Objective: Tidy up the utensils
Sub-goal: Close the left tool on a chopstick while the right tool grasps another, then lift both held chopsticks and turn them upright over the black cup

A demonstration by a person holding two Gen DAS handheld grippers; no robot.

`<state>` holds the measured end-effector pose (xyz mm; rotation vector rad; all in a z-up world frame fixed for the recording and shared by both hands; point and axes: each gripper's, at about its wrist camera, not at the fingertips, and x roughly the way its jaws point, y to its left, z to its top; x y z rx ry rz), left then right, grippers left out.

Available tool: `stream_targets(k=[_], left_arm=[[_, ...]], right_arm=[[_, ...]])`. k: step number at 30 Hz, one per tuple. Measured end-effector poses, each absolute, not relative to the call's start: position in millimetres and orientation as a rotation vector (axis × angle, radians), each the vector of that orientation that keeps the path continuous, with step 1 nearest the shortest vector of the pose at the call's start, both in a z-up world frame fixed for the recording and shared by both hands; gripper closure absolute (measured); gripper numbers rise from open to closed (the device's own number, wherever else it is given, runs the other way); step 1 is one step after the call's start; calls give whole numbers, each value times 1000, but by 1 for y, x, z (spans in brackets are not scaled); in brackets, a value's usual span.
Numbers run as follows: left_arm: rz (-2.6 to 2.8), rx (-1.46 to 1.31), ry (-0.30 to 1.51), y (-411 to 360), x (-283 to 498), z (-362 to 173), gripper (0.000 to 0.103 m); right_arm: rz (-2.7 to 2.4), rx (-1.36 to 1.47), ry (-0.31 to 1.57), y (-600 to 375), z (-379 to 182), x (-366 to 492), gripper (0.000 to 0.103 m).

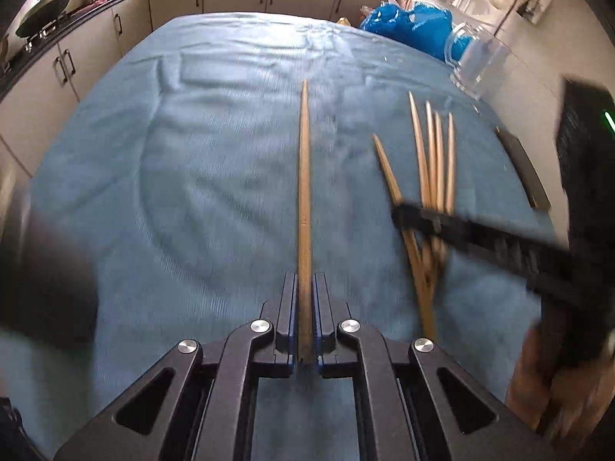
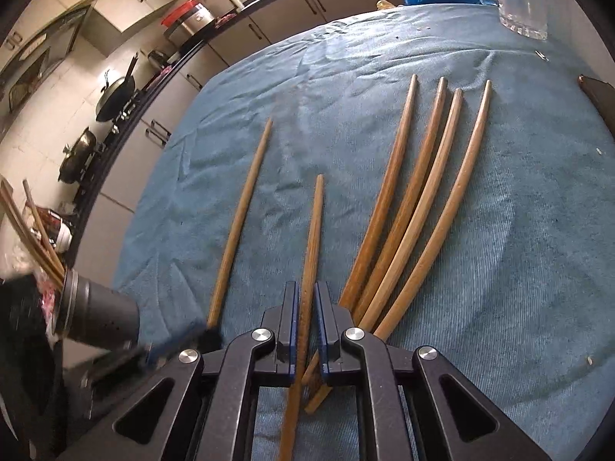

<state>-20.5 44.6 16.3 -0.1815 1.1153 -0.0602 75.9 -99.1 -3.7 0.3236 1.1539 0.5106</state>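
Wooden chopsticks lie on a blue towel [image 1: 192,153]. My left gripper [image 1: 306,280] is shut on one chopstick [image 1: 305,176], which points straight ahead above the towel. My right gripper [image 2: 306,292] is shut on another chopstick [image 2: 312,238]; it shows in the left wrist view [image 1: 399,211] reaching in from the right over the fan of several chopsticks [image 1: 434,161]. That fan [image 2: 423,192] lies just right of the right gripper. The left gripper's chopstick [image 2: 240,223] appears to its left. A dark holder [image 2: 96,319] with chopsticks in it sits at the far left.
A clear glass mug [image 1: 476,65] stands at the towel's far right, with a blue plastic bag [image 1: 411,23] behind it. A dark flat object [image 1: 522,169] lies at the right edge. Kitchen cabinets and a stove with woks [image 2: 115,92] run along the back.
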Motion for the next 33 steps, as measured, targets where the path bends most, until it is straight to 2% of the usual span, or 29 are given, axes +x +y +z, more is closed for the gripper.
stream_targets(k=[6,13,15,17,19,20,27,30,32,33], left_arm=[[-102,-207,1152,50,-84,20,96],[-144,-175,1187,51,-112,32,96],[-155,-160,1186,49,-116,37,92],[-171,-147,1164,48,-119,44,80],[-166,-134,1139,48,-115,49,71],[-162,-127,1127,47,-111,52,71],[-82,-40,1106,39,-59,44,71],[-65,-26,1150,40,-34,30,71],[-68,-53,1182,44,-22,23,80],[-63,-47,1177,44,-20,23,81]], right_arm=[[561,277,1191,-91,-1,45,95],[594,248,1229,-105,-2,2,95],[594,252,1235,-115,-3,-8,95],[588,241,1230,-122,-1,-15,95],[568,223,1233,-127,0,-21,95],[558,210,1236,-129,0,-24,95],[518,84,1259,-125,4,-25,87],[514,6,1263,-118,5,-28,84],[514,-35,1268,-114,6,-29,83],[515,-58,1273,-112,6,-29,83]])
